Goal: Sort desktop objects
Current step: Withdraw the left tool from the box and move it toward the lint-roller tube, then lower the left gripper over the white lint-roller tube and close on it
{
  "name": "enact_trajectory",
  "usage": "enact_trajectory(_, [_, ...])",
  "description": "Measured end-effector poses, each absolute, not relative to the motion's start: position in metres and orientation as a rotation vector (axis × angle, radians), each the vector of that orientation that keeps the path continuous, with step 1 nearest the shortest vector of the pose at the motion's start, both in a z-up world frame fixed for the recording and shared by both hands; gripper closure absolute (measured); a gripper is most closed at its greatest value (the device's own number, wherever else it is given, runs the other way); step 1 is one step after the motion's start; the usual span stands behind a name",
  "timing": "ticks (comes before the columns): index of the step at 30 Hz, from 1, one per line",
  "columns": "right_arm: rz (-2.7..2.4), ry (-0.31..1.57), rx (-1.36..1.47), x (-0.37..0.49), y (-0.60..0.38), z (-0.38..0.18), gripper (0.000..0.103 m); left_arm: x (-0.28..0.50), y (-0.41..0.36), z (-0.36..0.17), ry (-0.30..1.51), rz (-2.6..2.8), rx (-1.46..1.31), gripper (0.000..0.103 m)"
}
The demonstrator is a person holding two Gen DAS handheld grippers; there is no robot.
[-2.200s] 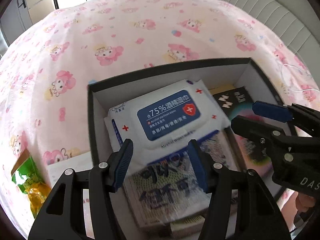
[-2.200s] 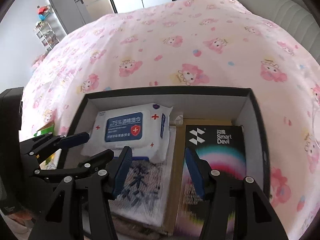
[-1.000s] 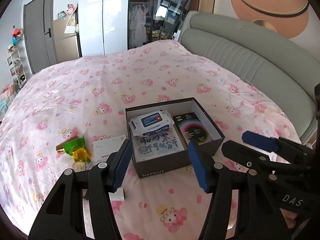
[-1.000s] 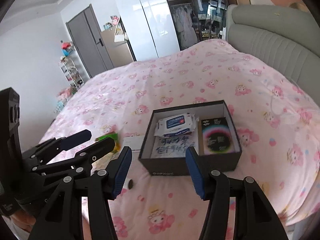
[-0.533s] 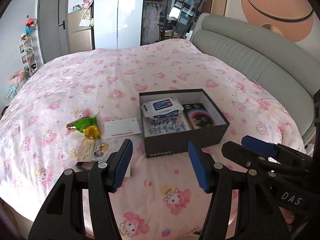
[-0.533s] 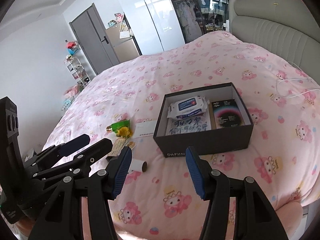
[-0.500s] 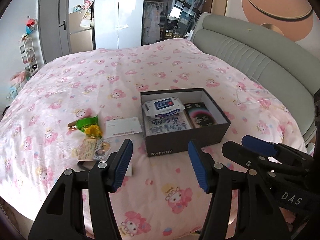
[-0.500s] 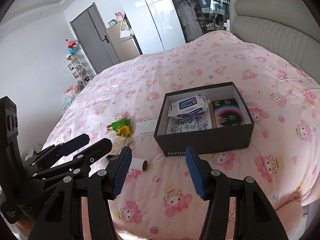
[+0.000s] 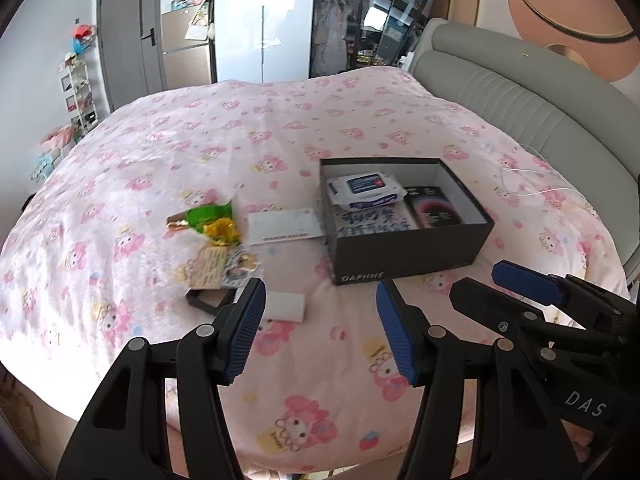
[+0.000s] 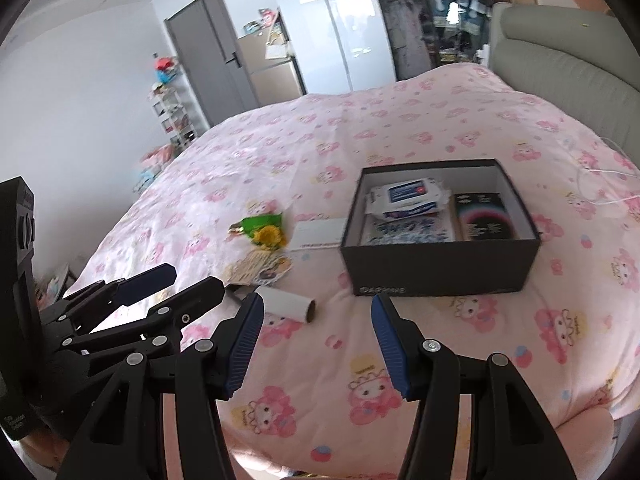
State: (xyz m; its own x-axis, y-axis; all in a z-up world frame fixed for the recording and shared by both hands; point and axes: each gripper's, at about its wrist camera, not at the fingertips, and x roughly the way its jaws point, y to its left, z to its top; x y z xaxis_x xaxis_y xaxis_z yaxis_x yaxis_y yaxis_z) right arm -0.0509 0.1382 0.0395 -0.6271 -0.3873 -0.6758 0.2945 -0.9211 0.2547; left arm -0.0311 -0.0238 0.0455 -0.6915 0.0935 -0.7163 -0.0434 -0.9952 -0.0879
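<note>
Box (image 9: 404, 246) of black card sits open on the bed (image 9: 200, 148) at right of centre, holding a wipes pack (image 9: 362, 189), a printed packet (image 9: 370, 219) beneath it and a dark carton (image 9: 436, 210). Loose items lie at centre-left: green wrapper (image 9: 206, 220), white card (image 9: 282, 226), white roll (image 10: 286, 304). Left tool (image 9: 320, 332) and right tool (image 10: 316, 340) hang released at lower frame, 2 empty jaws well short of the box.

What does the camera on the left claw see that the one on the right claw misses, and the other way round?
Only the left view shows the round peach wall decoration above the headboard, and the right claw from the side. Only the right view shows the open dark end of the white roll, and the left claw from the side. Both show the black box holding the wipes pack, and the green packet on the pink bedspread.
</note>
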Motion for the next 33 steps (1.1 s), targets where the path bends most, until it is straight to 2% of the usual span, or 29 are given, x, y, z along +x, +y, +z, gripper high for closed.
enact_trajectory(20, [-2.344, -0.089, 1.203, -0.048, 0.079, -0.005, 0.051, -0.014, -0.077, -0.005, -0.249, 2.797, -1.368, 0.046])
enact_trajectory(33, [-2.283, -0.085, 1.366, -0.068, 0.065, -0.056, 0.051, -0.028, -0.091, -0.063, -0.349, 2.736, -1.488, 0.047])
